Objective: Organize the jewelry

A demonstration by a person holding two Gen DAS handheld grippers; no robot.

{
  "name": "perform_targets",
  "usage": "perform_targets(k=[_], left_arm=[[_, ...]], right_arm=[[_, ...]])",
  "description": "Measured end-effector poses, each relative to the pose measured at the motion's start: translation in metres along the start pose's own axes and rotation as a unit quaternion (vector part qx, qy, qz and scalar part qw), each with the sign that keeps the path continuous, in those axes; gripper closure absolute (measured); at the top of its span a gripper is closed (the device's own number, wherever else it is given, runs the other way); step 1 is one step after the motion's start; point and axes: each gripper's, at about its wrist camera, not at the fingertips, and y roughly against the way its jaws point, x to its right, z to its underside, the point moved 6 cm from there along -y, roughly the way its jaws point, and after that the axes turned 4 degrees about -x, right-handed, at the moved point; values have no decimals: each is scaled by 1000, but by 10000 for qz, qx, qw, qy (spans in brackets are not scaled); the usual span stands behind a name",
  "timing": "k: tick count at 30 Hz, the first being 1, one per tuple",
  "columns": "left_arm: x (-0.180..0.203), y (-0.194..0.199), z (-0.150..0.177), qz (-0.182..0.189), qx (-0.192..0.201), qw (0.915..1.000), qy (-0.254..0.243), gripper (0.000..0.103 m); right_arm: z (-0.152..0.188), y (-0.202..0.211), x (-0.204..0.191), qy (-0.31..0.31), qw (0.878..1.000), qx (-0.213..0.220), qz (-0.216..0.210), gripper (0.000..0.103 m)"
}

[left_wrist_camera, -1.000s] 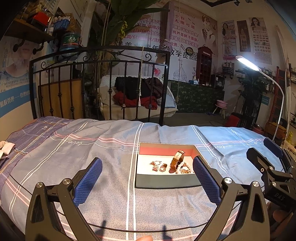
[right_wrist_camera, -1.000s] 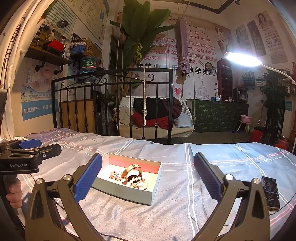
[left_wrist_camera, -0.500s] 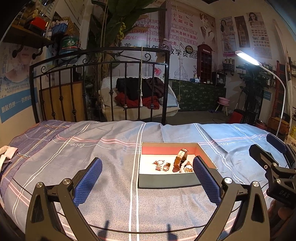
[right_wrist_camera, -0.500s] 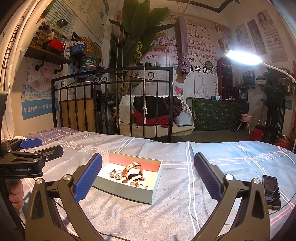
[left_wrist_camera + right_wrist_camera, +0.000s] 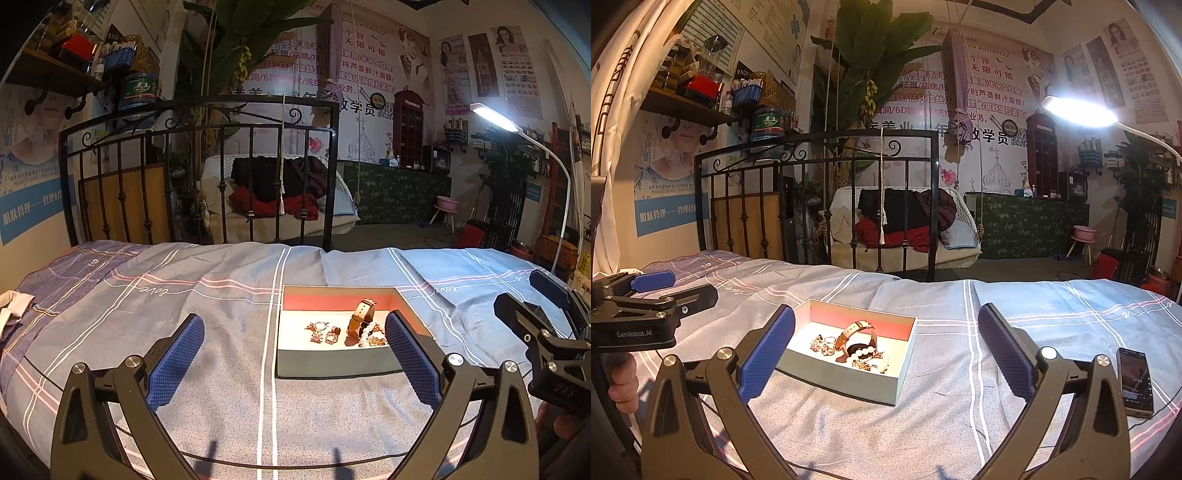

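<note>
Both tools stood spread wide and empty above the bed (image 5: pixel 221 295): the left tool (image 5: pixel 293 356) hung before the open box (image 5: pixel 334 363), its right pad overlapping the box's right wall, while the right tool (image 5: pixel 886 356) hovered just short of the same box. Inside lay a brown-strapped watch (image 5: pixel 858 330), a pearl bracelet (image 5: pixel 862 353) and small trinkets too tangled to tell apart. A phone (image 5: pixel 1134 382) lay near the bed's right edge. The iron bedrail (image 5: pixel 199 166) closed the far edge, and a lamp (image 5: pixel 1078 110) glared overhead.
</note>
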Motion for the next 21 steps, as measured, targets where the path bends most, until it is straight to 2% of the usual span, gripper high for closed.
perform_targets(k=[21], left_arm=[[-1, 0, 0, 94, -46, 9999, 46, 7]], right_arm=[[0, 0, -4, 60, 9999, -47, -73, 5]])
